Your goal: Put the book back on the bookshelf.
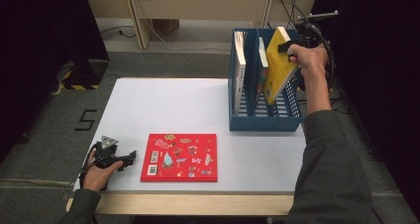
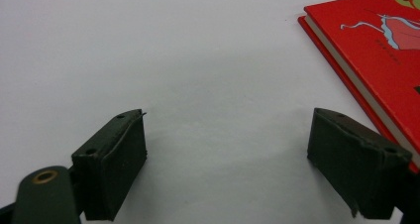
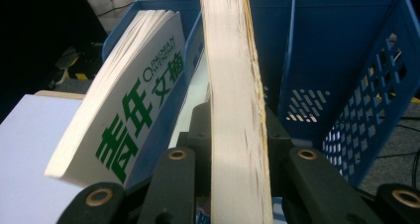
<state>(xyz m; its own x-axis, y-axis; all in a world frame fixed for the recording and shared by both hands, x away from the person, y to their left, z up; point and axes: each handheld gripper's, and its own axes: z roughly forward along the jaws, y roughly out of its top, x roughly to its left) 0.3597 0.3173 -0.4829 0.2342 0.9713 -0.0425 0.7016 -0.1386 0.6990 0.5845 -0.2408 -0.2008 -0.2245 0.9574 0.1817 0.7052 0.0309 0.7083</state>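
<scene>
Right claw (image 1: 286, 49) clamps the yellow book (image 1: 278, 65); left claw (image 2: 228, 159) gapes empty.

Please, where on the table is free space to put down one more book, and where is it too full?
The white table is bare across its far left half, between its left edge, the blue rack and the red book. There is also a patch right of the red book, in front of the rack. It is crowded inside the rack, where the right gripper holds the yellow book among standing books.
</scene>
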